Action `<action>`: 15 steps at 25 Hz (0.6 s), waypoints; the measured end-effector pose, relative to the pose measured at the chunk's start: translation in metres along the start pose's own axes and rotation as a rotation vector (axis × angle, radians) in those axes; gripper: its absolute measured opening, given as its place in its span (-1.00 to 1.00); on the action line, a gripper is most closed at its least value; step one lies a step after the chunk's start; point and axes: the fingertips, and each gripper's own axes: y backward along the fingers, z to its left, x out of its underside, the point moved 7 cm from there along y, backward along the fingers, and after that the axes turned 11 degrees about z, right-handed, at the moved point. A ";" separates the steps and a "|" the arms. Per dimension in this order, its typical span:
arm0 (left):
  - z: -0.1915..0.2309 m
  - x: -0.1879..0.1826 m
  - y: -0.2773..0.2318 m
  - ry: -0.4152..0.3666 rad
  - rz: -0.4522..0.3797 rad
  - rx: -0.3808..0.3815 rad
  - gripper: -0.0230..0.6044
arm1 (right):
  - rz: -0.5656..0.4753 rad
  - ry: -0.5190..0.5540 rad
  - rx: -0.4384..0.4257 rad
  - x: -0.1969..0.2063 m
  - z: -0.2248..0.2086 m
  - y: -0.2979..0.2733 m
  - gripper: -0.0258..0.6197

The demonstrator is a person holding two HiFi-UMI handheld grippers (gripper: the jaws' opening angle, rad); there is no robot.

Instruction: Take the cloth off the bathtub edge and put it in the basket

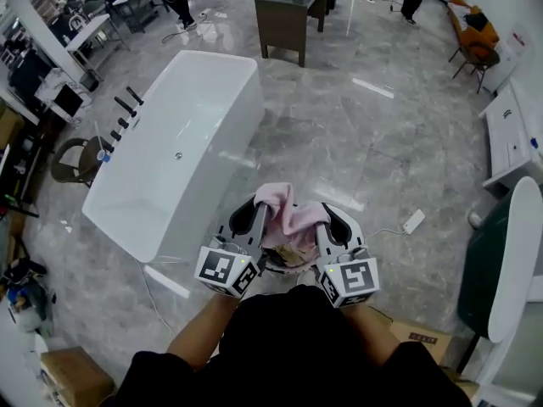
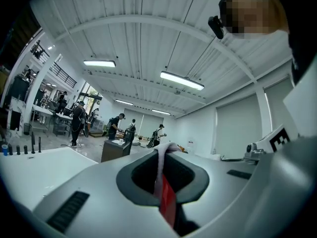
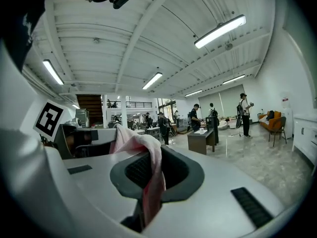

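The pink cloth (image 1: 291,213) is off the bathtub (image 1: 174,155) rim. It hangs bunched between my two tools, close in front of my body and well clear of the tub. My left hand-held gripper (image 1: 254,225) is clamped on one edge of it, jaws nearly together with only fabric between them. My right hand-held gripper (image 1: 329,227) pinches the other edge the same way. I judge the pick-up done and the drop into the basket not yet made. I can't place the basket itself. A brownish patch (image 1: 293,254) shows just under the cloth, but the fabric and both tools cover most of it, so I can't say what it is. Neither gripper view shows anything below the jaws.
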 end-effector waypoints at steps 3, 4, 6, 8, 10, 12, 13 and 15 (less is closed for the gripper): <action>0.003 0.013 -0.003 0.007 0.015 -0.035 -0.85 | 0.020 -0.017 -0.052 0.009 -0.003 -0.012 -0.80; 0.005 0.017 -0.004 0.015 0.021 -0.057 -0.85 | 0.026 -0.021 -0.070 0.013 -0.005 -0.016 -0.80; 0.010 0.028 -0.005 0.034 0.036 -0.105 -0.85 | 0.037 -0.020 -0.100 0.022 -0.010 -0.022 -0.80; 0.015 0.042 -0.005 0.050 0.059 -0.151 -0.85 | 0.058 -0.007 -0.119 0.034 -0.013 -0.029 -0.80; 0.022 0.056 -0.006 0.056 0.095 -0.190 -0.85 | 0.087 0.001 -0.128 0.045 -0.015 -0.038 -0.80; 0.029 0.068 -0.008 0.068 0.142 -0.202 -0.85 | 0.114 -0.009 -0.125 0.052 -0.015 -0.046 -0.80; 0.033 0.074 -0.009 0.079 0.161 -0.198 -0.85 | 0.126 -0.017 -0.122 0.055 -0.014 -0.050 -0.80; 0.043 0.086 -0.014 0.100 0.183 -0.185 -0.85 | 0.146 -0.020 -0.114 0.063 -0.014 -0.059 -0.80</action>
